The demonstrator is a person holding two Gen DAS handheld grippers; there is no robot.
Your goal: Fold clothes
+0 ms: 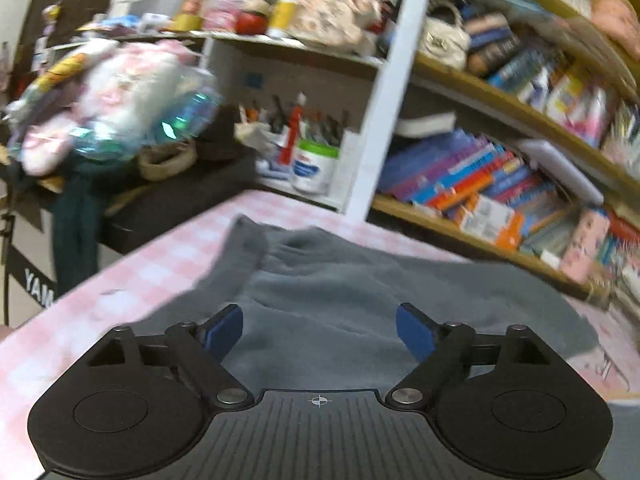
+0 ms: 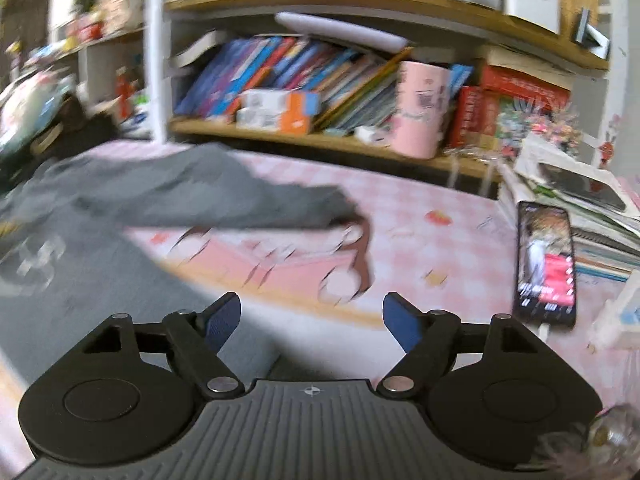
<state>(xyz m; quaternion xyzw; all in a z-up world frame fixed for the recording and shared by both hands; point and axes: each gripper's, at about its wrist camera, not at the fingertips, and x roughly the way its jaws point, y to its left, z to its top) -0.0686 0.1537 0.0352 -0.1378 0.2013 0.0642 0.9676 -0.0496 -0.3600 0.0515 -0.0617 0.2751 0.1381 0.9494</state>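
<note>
Many books on wooden shelf

Left gripper and right gripper: jaws apart, empty

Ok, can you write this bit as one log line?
step: fold clothes | left claw: open, empty | right claw: open, empty | grey garment: lying on pink checked table

White letters "YAM" readable on black panel at left edge, left wrist view; word cut off by frame. Print on book spines, jar label, pink box, phone screen: too blurred to read.
</note>
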